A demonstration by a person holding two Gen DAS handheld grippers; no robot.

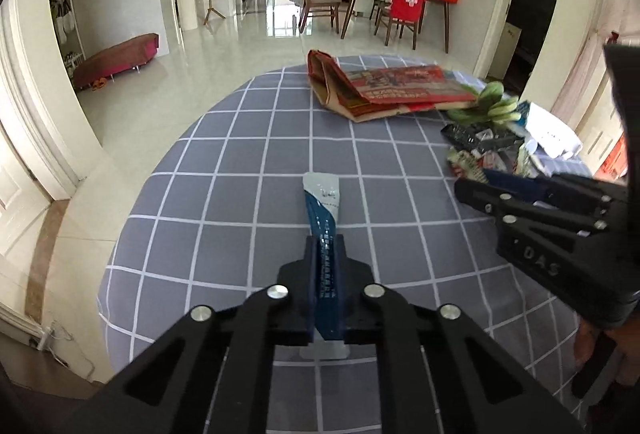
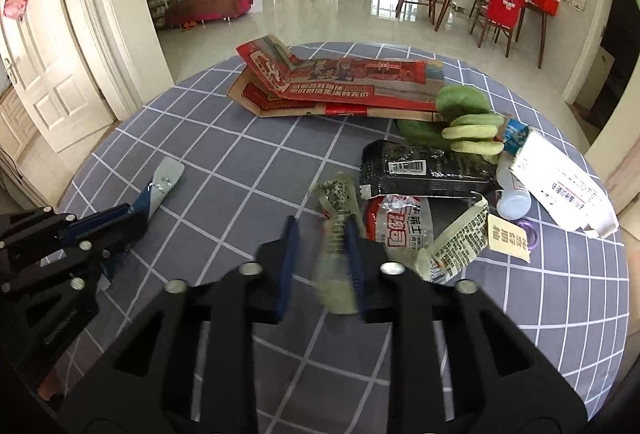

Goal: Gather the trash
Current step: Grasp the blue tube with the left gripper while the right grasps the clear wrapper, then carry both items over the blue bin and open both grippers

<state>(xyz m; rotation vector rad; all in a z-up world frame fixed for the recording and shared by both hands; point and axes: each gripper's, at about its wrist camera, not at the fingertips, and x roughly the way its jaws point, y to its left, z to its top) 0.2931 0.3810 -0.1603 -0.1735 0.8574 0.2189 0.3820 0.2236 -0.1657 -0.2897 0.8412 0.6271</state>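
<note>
1. Table (image 1: 248,162), round, under a grey cloth with a white grid.
2. Red printed paper bag (image 2: 340,82) lies flat at the far side.
3. Trash heap at right: black packet (image 2: 424,170), white box (image 2: 560,186), red-white wrapper (image 2: 404,224).
4. Left tool (image 1: 324,246) is clamped on a blue-white sachet (image 1: 322,202) lying on the cloth.
5. Right tool (image 2: 320,230) stands narrow around a blurred pale-green wrapper (image 2: 338,234); whether it grips is unclear.
</note>
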